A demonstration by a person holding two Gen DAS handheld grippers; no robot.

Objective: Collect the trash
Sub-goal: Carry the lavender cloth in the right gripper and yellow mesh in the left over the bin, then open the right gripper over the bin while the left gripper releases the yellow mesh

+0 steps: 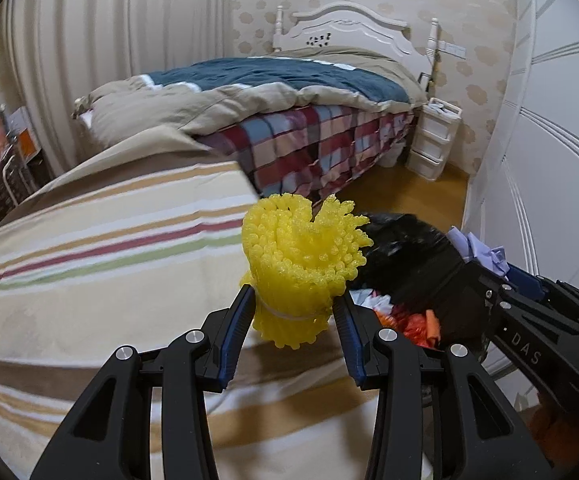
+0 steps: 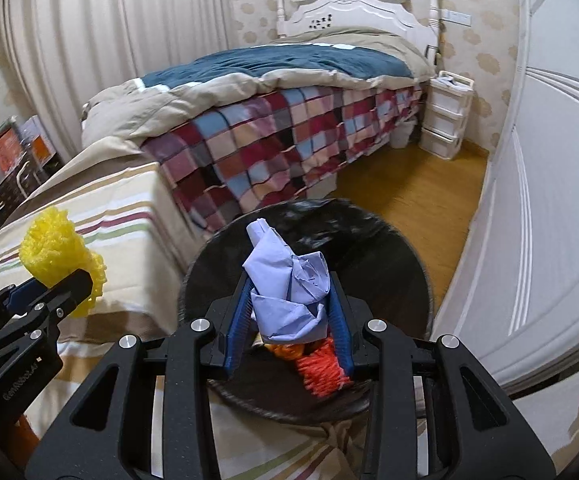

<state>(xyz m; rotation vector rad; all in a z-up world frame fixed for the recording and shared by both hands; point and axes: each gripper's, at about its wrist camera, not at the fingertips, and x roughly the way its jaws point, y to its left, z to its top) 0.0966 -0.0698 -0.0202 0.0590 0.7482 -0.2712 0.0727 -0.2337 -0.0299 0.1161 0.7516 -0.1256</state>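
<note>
left claw point(image 1: 294, 312) grips yellow foam net point(image 1: 303, 256) | right claw point(image 2: 289, 320) grips crumpled paper point(image 2: 289, 288) | striped bedding point(image 1: 109, 240)

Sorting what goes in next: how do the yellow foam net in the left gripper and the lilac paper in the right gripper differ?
The yellow foam net is a ribbed mesh roll bound by a band; the lilac paper is a smooth crumpled wad. The net hangs over the striped cloth; the paper hangs over the black-lined bin. Both are clamped: left gripper, right gripper.

A striped bedcover point(image 1: 101, 240) spreads over the near surface — beside it, the wooden floor point(image 2: 417, 196) carries a black-lined trash bin point(image 2: 377, 248).
</note>
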